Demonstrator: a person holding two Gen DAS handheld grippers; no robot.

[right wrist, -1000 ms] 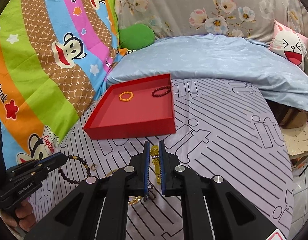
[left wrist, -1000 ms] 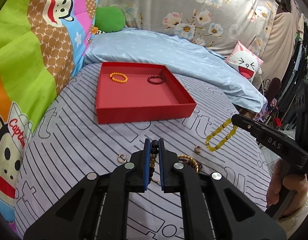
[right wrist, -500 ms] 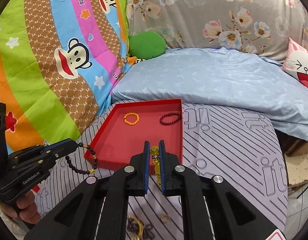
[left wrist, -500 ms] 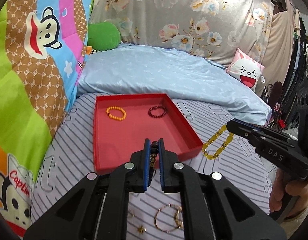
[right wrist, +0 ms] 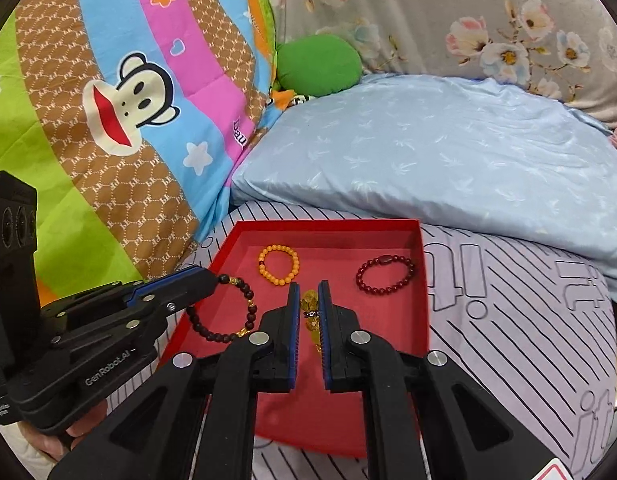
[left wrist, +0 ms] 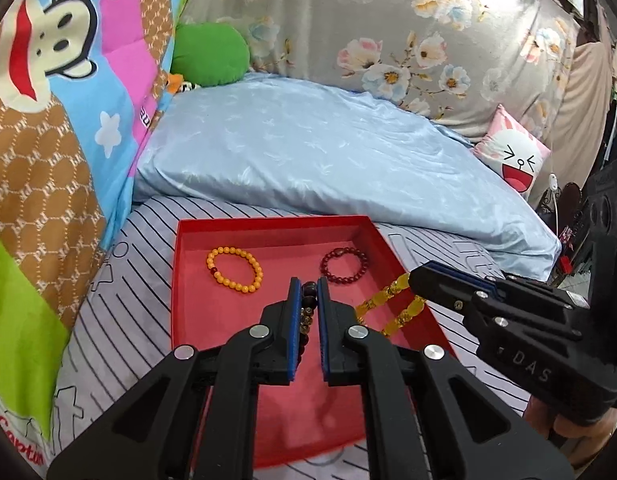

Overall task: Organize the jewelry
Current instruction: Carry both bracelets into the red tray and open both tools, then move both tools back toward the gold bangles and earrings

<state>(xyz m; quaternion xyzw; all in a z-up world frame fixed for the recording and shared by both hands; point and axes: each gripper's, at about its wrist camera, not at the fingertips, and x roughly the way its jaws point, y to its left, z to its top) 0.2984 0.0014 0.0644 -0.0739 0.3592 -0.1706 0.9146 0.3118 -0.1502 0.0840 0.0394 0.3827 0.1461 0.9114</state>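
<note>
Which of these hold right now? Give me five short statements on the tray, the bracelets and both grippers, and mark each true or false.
1. The left gripper grips a dark beaded bracelet. True.
2. The right gripper is empty. False: it grips a yellow beaded bracelet.
3. An orange bracelet lies in the red tray. True.
4. The dark red bracelet lies on the striped sheet. False: it lies in the tray.
5. Both held bracelets hang over the tray. True.
</note>
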